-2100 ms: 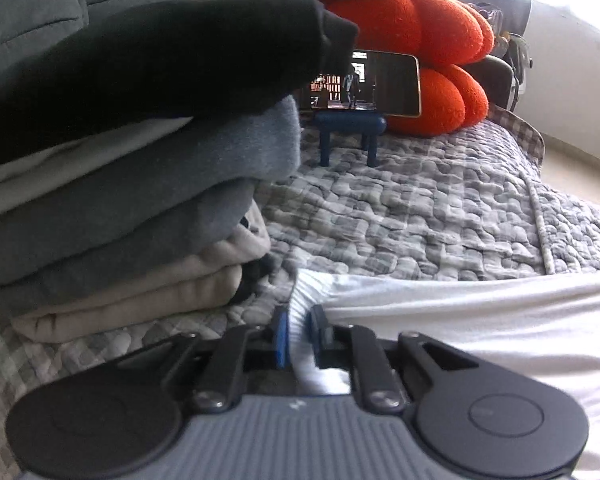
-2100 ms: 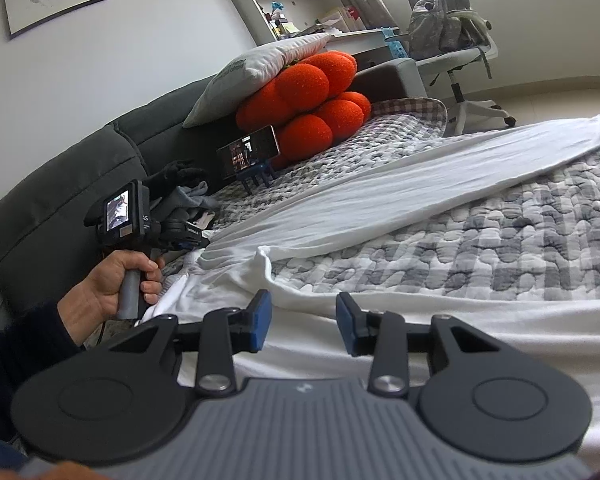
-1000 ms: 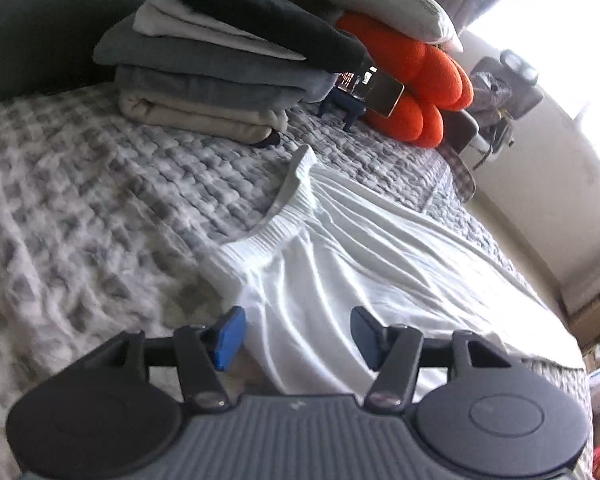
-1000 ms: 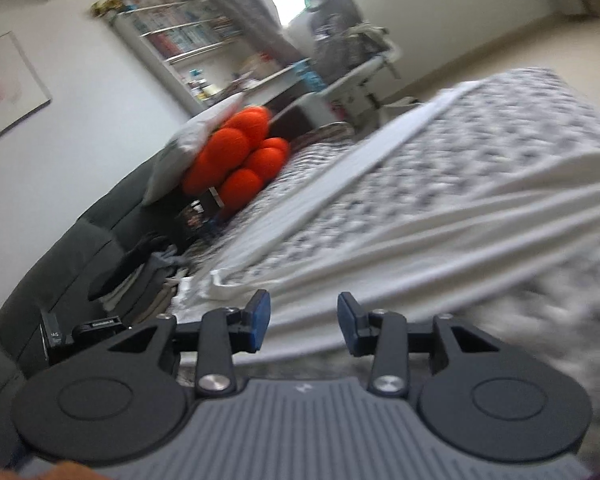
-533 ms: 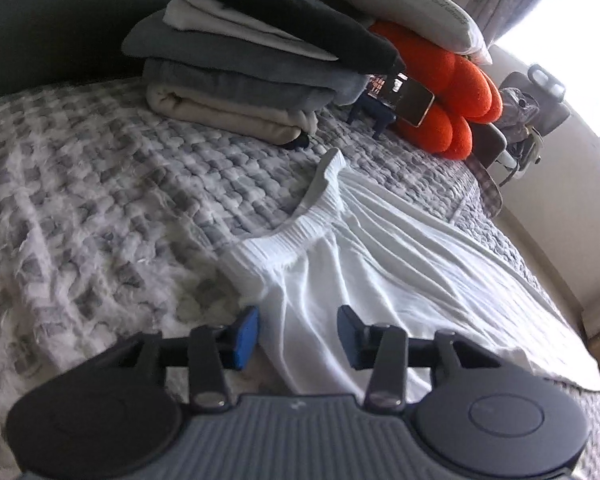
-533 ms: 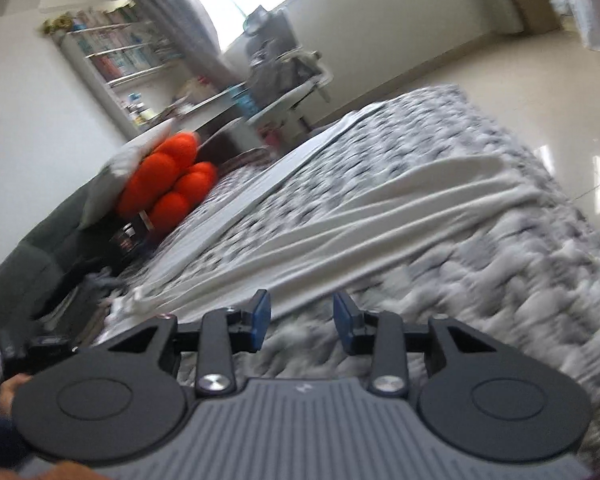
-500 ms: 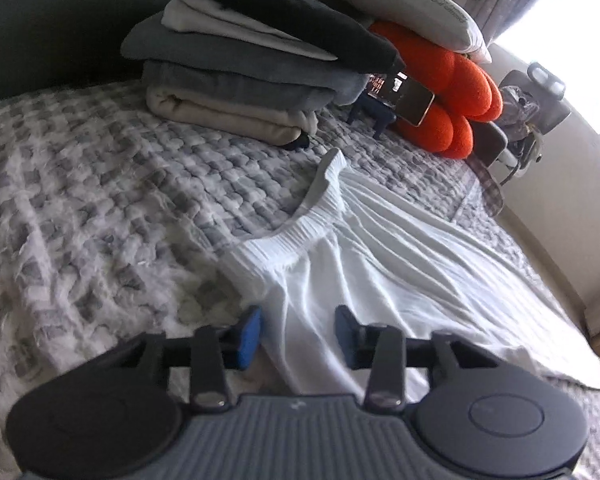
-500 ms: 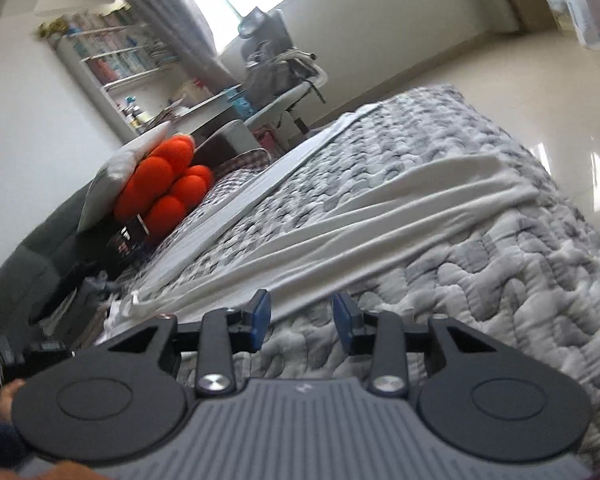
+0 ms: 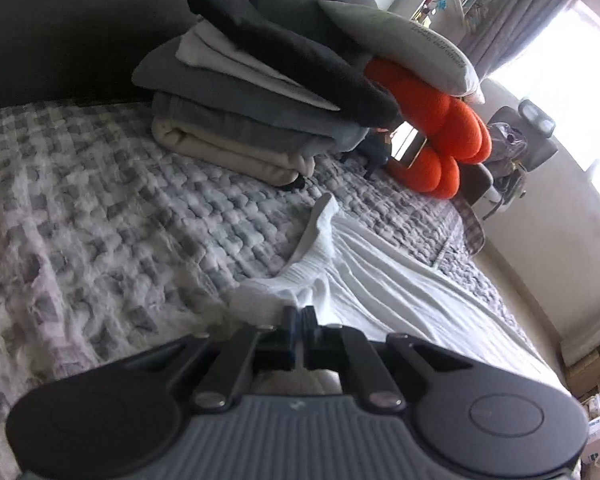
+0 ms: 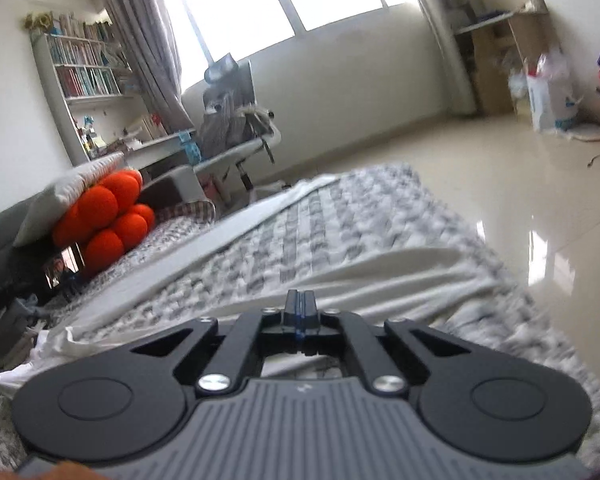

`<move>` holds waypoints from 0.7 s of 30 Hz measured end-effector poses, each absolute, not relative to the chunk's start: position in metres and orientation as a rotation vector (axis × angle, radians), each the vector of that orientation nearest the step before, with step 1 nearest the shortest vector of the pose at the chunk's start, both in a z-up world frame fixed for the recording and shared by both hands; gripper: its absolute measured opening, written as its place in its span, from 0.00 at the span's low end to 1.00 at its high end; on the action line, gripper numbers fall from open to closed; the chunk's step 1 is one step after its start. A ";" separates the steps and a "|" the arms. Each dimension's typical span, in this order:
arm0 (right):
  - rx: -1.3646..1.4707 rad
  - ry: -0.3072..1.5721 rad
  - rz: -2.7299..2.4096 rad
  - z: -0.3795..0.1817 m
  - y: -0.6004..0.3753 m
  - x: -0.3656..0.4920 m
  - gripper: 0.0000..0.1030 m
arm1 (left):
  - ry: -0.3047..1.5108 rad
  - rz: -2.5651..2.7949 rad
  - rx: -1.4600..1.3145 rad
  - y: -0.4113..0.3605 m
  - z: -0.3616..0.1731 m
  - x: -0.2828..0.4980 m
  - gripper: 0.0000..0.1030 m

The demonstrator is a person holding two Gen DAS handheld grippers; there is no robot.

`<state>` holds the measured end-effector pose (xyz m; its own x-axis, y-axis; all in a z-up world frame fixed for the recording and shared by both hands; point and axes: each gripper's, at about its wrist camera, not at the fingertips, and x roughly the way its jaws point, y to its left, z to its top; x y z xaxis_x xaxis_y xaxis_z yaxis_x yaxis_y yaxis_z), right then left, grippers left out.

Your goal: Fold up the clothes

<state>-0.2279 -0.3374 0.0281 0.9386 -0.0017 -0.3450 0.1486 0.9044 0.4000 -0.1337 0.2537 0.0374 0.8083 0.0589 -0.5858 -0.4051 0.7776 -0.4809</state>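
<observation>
A grey-and-white quilted bed [image 9: 100, 216] fills the room's near side. Across it lies a long pair of white trousers [image 9: 380, 288], spread flat and creased, its gathered waistband toward a stack of folded clothes [image 9: 260, 104] in black, grey and beige. Beyond the stack sit an orange cushion [image 9: 440, 128] and a grey pillow [image 9: 400, 44]. The left gripper [image 9: 299, 316] tilts down at the waistband, its fingers having just closed, pinching the white cloth. The right gripper [image 10: 300, 306] points low over a trouser leg, its fingers just closed together; whether they hold cloth I cannot tell.
</observation>
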 end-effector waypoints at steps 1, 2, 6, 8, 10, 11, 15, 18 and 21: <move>0.439 0.370 -0.078 0.028 -0.338 -0.227 0.00 | 0.581 0.264 -0.639 0.254 0.038 -0.135 0.02; 0.459 0.407 -0.079 0.025 -0.340 -0.226 0.05 | 0.579 0.261 -0.641 0.254 0.039 -0.136 0.02; 0.563 0.481 -0.123 0.007 -0.353 -0.229 0.10 | 0.579 0.252 -0.646 0.255 0.038 -0.138 0.02; 0.584 0.487 -0.121 0.007 -0.358 -0.228 0.10 | 0.580 0.251 -0.647 0.256 0.038 -0.137 0.02; 0.595 0.496 -0.139 0.009 -0.363 -0.221 0.10 | 0.577 0.251 -0.646 0.256 0.039 -0.137 0.02; 0.603 0.499 -0.154 0.010 -0.365 -0.217 0.10 | 0.577 0.250 -0.646 0.257 0.040 -0.137 0.02; 0.680 0.486 -0.201 0.007 -0.369 -0.209 0.10 | 0.573 0.244 -0.614 0.255 0.042 -0.138 0.02; 0.705 0.479 -0.232 0.008 -0.370 -0.205 0.10 | 0.577 0.246 -0.579 0.252 0.040 -0.136 0.02; 0.703 0.478 -0.258 0.011 -0.368 -0.200 0.10 | 0.567 0.243 -0.564 0.250 0.041 -0.135 0.02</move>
<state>-0.2002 -0.3677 0.0107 0.8619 -0.0676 -0.5025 0.3823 0.7376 0.5565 -0.1354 0.2495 0.0409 0.8203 0.0649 -0.5683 -0.3669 0.8219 -0.4358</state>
